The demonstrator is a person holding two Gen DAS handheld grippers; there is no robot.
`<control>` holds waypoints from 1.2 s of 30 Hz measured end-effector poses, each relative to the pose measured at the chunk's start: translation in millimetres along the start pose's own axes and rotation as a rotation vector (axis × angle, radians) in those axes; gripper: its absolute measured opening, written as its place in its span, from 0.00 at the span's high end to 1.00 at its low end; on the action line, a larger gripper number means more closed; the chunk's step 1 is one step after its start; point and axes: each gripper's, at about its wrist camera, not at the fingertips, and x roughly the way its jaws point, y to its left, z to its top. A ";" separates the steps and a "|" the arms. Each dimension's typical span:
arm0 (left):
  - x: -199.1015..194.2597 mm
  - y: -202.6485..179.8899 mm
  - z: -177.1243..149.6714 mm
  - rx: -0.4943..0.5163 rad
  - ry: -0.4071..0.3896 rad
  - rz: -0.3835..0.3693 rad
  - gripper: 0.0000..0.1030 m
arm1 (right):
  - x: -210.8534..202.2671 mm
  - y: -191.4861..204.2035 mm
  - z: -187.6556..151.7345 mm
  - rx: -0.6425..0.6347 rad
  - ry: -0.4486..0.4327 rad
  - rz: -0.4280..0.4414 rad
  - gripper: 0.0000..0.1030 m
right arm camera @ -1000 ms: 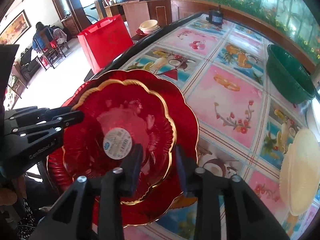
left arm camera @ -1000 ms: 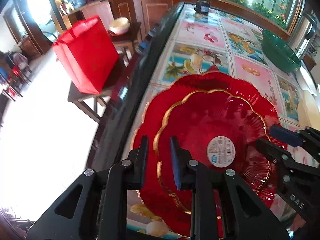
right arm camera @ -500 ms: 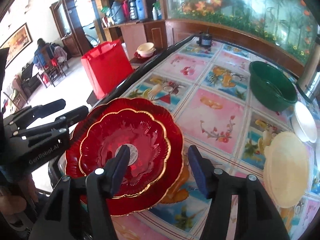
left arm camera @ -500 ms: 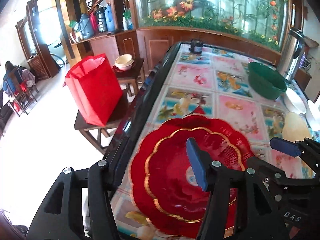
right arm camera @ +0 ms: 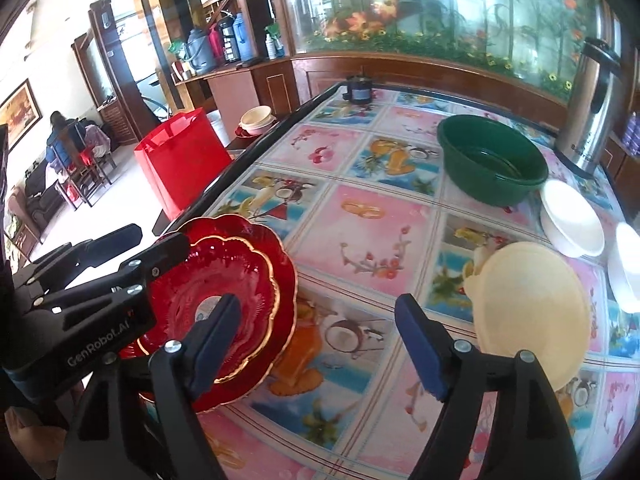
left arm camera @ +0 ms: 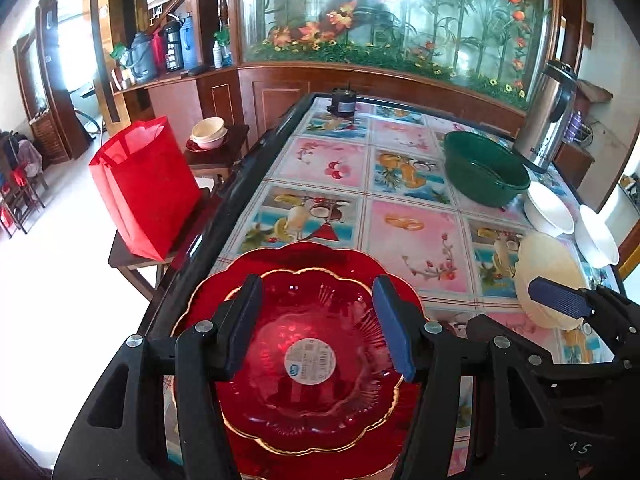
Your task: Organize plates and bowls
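A small red plate (left arm camera: 312, 316) with a gold rim lies nested on a larger red plate (left arm camera: 320, 256) at the table's near left corner. My left gripper (left arm camera: 316, 292) hovers above them, open, its pads clear of the rim. Seen from the right wrist, the same stack, small plate (right arm camera: 236, 276) on the large plate (right arm camera: 286, 280), lies to the left under the left gripper (right arm camera: 160, 236). My right gripper (right arm camera: 316, 312) is over bare tablecloth right of the stack; its jaws are opening with nothing between them. It also shows as the right gripper (left arm camera: 520, 312) in the left wrist view.
A cream plate (right arm camera: 528, 312) lies right of the grippers, two white bowls (right arm camera: 572, 220) (right arm camera: 626, 268) beyond it. A green basin (right arm camera: 492, 160) and a steel flask (right arm camera: 592, 112) stand at the far right. A red bag (left arm camera: 144, 188) sits on a stool off the table's left edge (left arm camera: 224, 216).
Both grippers held the small red plate's rim a second ago; both have let go, opened wide and lifted back. The plate stays on the larger one.
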 end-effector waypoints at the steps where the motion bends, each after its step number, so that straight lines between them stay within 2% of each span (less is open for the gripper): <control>1: 1.1 -2.5 0.1 0.003 0.001 0.001 0.44 | -0.6 -2.1 -0.3 0.003 0.000 -0.003 0.23; 21: 14.1 -50.7 14.9 0.065 0.001 -0.014 0.44 | -8.3 -54.3 -0.7 0.106 0.005 -0.023 0.23; 36: 38.7 -99.4 47.9 0.109 0.003 -0.035 0.44 | -11.3 -104.3 22.8 0.134 -0.015 -0.077 0.22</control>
